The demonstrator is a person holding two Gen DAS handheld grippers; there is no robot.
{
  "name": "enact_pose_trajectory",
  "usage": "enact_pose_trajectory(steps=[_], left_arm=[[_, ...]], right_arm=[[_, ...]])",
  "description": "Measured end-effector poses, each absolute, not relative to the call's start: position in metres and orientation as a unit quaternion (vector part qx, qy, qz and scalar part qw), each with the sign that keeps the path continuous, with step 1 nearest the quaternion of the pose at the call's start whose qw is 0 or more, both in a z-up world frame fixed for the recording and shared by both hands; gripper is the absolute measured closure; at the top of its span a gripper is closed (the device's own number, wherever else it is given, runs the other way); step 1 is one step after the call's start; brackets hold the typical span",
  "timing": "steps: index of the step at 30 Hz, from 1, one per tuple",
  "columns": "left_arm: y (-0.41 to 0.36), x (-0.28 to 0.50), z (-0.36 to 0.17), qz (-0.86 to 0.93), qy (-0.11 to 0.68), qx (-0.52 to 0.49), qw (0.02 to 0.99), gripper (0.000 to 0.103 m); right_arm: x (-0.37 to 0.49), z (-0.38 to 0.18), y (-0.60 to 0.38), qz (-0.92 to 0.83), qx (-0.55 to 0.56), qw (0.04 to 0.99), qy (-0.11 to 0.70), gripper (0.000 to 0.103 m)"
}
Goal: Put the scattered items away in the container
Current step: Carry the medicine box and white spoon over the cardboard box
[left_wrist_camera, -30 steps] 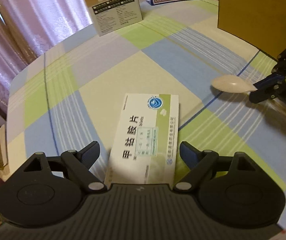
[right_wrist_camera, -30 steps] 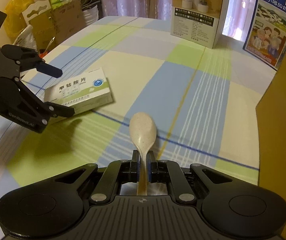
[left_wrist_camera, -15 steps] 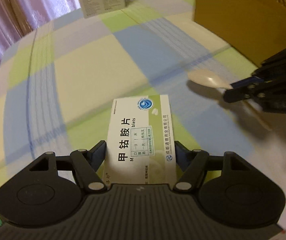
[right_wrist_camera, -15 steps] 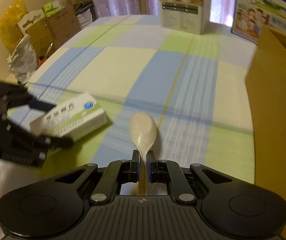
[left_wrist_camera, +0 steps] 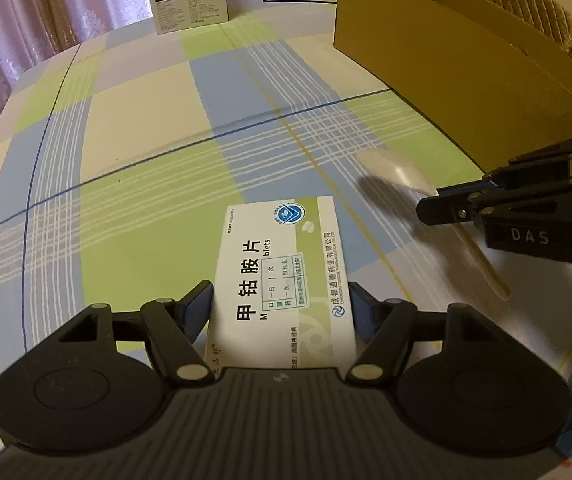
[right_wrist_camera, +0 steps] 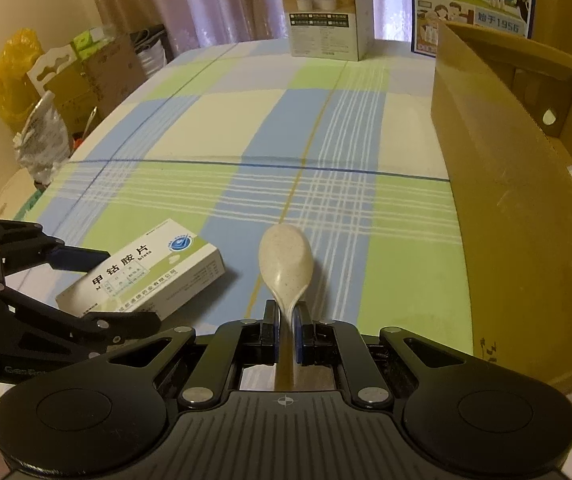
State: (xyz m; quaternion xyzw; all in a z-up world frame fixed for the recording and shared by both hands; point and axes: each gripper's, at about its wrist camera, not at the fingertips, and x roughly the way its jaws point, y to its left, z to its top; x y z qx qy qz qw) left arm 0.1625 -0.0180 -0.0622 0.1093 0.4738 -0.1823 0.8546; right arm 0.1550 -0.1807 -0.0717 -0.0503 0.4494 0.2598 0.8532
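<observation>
While the left tongs clamp the pillbox by its long sides, it looks light and crushable. Right tongs pinch the spoon at its stiff, slick neck.

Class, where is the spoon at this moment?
The spoon is clamped in the right hand-held gripper, above the tablecloth, between the medicine box and the cardboard box.

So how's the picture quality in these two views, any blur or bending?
Left wrist view: the spoon is smeared by motion blur, while the medicine box print stays sharp. Right wrist view: spoon crisp; fisheye bows the cardboard box wall. Both are dim and warm.
</observation>
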Motion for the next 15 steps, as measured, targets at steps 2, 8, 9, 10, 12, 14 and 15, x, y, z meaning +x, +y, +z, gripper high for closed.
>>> enact_pose_trajectory(steps=[2,8,9,10,12,14,15], left_arm=[[-0.019,0.163,-0.064,-0.179,0.478,0.113,0.852,0.036],[-0.02,0.172,-0.071,-0.179,0.493,0.111,0.844,0.036],[-0.021,0.173,-0.072,-0.179,0.494,0.111,0.844,0.036],[-0.022,0.175,-0.073,-0.178,0.494,0.111,0.844,0.036],[-0.023,0.178,-0.074,-0.176,0.496,0.111,0.843,0.036],[-0.024,0.18,-0.077,-0.173,0.498,0.109,0.843,0.035],[-0.024,0.181,-0.078,-0.171,0.499,0.107,0.843,0.035]], right_arm=[[0.155,-0.074,-0.18,0.259,-0.053,0.853,0.45,0.099],[0.157,-0.08,-0.178,0.263,-0.057,0.85,0.453,0.099],[0.157,-0.081,-0.177,0.263,-0.059,0.849,0.454,0.099],[0.157,-0.082,-0.177,0.263,-0.062,0.849,0.454,0.099],[0.157,-0.083,-0.177,0.263,-0.066,0.849,0.453,0.099],[0.157,-0.084,-0.176,0.262,-0.068,0.849,0.453,0.099],[0.157,-0.084,-0.176,0.262,-0.068,0.849,0.454,0.099]])
